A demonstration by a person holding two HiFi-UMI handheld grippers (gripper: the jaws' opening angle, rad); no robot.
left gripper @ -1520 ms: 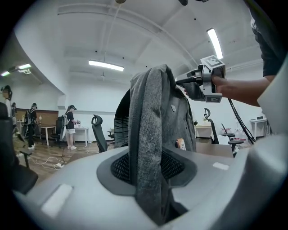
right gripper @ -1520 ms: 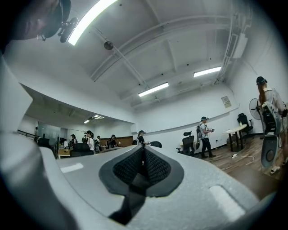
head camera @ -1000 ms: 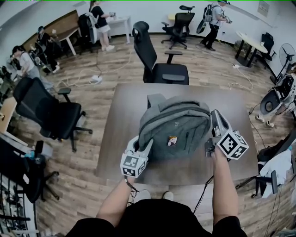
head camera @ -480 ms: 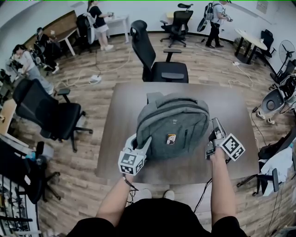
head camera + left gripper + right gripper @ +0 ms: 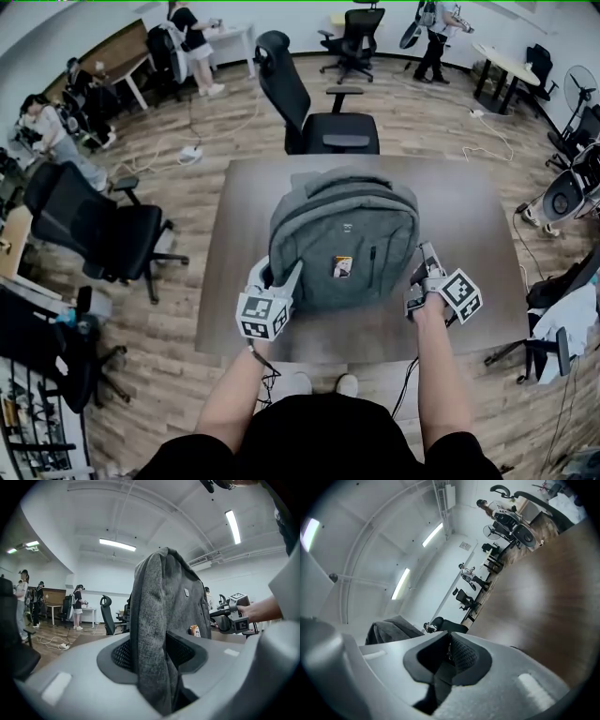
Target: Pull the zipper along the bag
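Note:
A grey backpack [image 5: 342,234] lies flat on the brown table [image 5: 469,216]. My left gripper [image 5: 277,275] is at its near left corner. In the left gripper view a fold of the bag's fabric [image 5: 168,602] stands between the pads of my left gripper [image 5: 157,656], whose jaws are opening while still touching it. My right gripper [image 5: 420,270] sits against the bag's near right edge. In the right gripper view my right gripper [image 5: 443,656] is shut on a thin dark strip, seemingly the zipper pull, with the backpack [image 5: 389,630] just behind.
A black office chair [image 5: 319,131] stands at the table's far edge and another chair [image 5: 103,234] to the left. A cable [image 5: 408,384] hangs off the near edge. Several people stand or sit by desks along the far wall.
My right gripper has slid a little toward me along the bag's right edge. The left gripper stays at the near left corner. The whole view has shifted slightly.

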